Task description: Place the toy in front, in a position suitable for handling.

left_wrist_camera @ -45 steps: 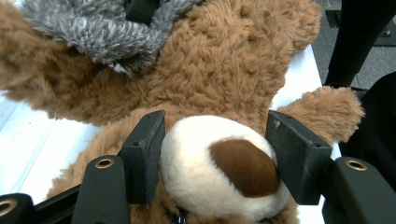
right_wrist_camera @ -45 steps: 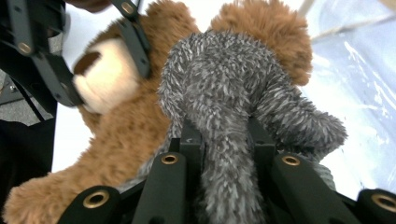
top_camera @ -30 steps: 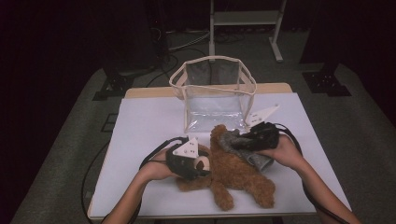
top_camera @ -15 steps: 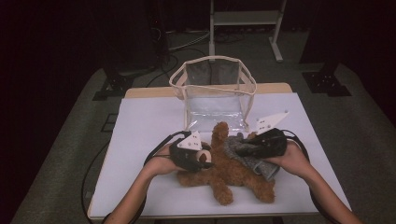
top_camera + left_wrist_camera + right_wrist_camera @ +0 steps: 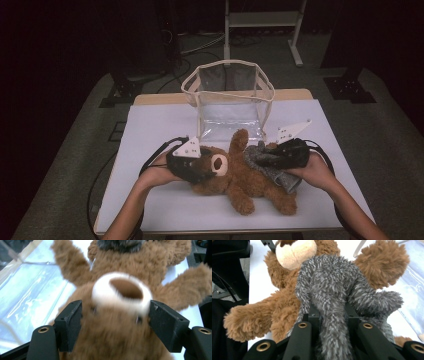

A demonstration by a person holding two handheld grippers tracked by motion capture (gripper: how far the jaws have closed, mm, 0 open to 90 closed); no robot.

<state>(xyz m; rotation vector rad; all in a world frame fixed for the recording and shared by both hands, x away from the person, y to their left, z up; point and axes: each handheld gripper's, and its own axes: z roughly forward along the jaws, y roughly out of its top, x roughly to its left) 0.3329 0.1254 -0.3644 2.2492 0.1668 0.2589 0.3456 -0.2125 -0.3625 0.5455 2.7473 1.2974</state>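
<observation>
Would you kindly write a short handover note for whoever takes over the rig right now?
Left gripper: jaws have just been opening; they flank the brown teddy bear at its head, and whether the pads press the fur is unclear.
Right gripper: shut on the grey furry cloth, which lies over the bear's belly.
Things: the bear lies on its back on the white table, in front of the clear bag, which stands open.
Done: both items gathered in front of the bag.
Left: probably dressing or wrapping the bear, perhaps then bagging it.
</observation>
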